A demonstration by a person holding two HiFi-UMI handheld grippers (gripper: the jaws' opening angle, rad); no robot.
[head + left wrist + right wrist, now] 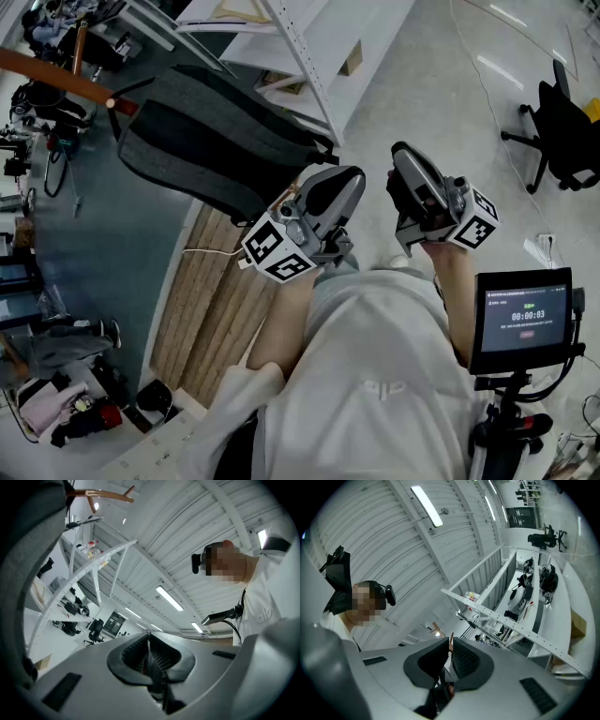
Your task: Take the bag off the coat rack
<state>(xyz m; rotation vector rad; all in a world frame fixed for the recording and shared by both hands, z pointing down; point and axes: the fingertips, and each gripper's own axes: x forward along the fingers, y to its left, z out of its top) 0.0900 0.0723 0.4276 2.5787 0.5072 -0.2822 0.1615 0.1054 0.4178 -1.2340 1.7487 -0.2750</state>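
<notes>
Bag (211, 141) first: a grey one with a darker panel, hanging on the left from a peg of the wooden rack (56, 77) by a thin dark strap. It hangs free, with nothing touching it. Nobody has hold of it, so the lift has not begun.

The person stands just right of it with both tools drawn in close to the chest and tipped up towards the ceiling. That looks like a resting or starting pose rather than a reach. The left gripper (149, 654) has its ribbed pads pressed together with nothing between them. Its camera shows the bag's grey side along the left edge and a branch of the rack overhead, so it is the nearer tool and likely the one to go in. The right gripper (450, 656) is empty too. Its pads look closed, though a thin slit may remain between them; the angle makes that hard to judge.

White shelving (309, 56) stands beyond the bag, and a small screen (523, 317) sits on a stand near the person's right side.

To get the bag off, the jaws would need to spread and take the strap near the peg, then raise it clear of the tip.
</notes>
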